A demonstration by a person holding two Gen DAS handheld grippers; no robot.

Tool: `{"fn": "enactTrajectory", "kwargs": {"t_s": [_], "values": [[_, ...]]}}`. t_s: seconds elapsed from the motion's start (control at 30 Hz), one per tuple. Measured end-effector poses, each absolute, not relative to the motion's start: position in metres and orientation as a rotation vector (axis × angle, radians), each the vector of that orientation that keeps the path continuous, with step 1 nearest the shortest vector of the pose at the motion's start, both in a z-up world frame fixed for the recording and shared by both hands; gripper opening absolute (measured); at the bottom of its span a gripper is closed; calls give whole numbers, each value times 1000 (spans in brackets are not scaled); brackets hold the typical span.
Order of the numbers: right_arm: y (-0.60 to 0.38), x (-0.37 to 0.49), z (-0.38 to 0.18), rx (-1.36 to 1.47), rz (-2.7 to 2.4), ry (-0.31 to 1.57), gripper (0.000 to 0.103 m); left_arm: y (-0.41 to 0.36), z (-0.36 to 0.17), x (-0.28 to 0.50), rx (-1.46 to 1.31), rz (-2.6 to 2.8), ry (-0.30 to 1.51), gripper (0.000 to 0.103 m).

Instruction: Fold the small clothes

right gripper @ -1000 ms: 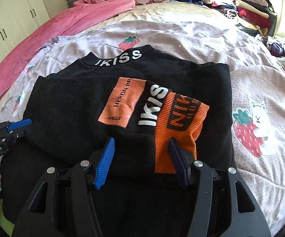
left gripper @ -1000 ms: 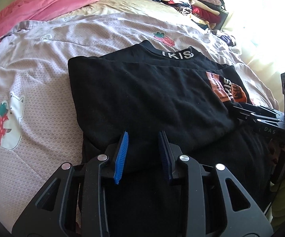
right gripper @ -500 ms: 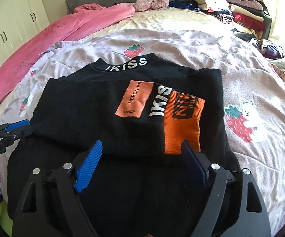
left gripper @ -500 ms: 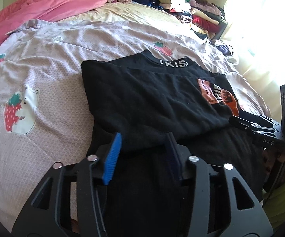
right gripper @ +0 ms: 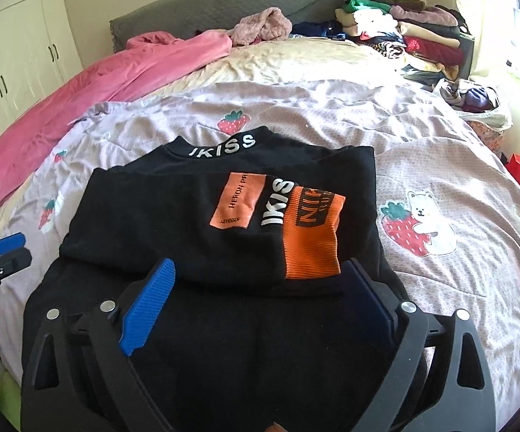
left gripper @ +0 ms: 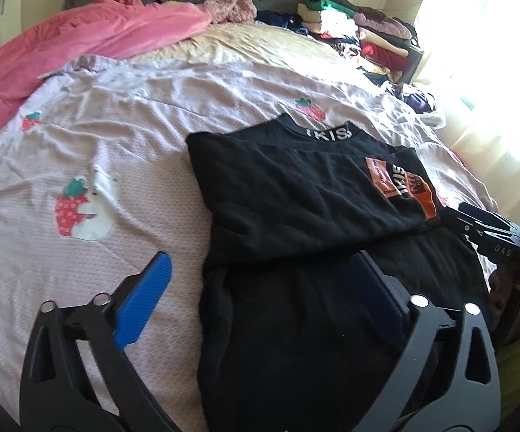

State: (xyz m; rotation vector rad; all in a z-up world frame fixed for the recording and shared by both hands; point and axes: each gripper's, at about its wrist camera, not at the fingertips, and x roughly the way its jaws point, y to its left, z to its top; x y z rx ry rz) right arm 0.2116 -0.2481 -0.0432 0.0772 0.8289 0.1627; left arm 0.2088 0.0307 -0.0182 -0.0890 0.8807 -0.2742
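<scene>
Both claws opening above black sweatshirt (right gripper: pixel 173 216).

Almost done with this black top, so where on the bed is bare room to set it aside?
Free: lilac quilt between the black top and the pink blanket, and right of the top around the strawberry bear print. Crowded: the headboard corner, with the folded clothes stack and loose garments.

The black sweatshirt (right gripper: pixel 173 216) is soft matt knit cloth, with a ribbed orange cuff (right gripper: pixel 310 237) and smooth printed lettering. Under it the pale bedspread (right gripper: pixel 440 165) is thin, wrinkled, finely textured cloth, and the pink blanket (right gripper: pixel 116 75) looks fleecy. Each claw is matt black plastic with ridged blue pads (right gripper: pixel 148 302) and shiny metal screws.
</scene>
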Motion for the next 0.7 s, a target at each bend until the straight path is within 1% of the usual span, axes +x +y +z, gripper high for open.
{"fn": "enactTrajectory", "kwargs": {"t_s": [0.47,0.7], "values": [[-233,192,-19,57,191,787,93,57,-6,179,-104,-216,852,94],[-222,182,-19,55,202,791,94,72,-1,157,-96,-186,835,94]]}}
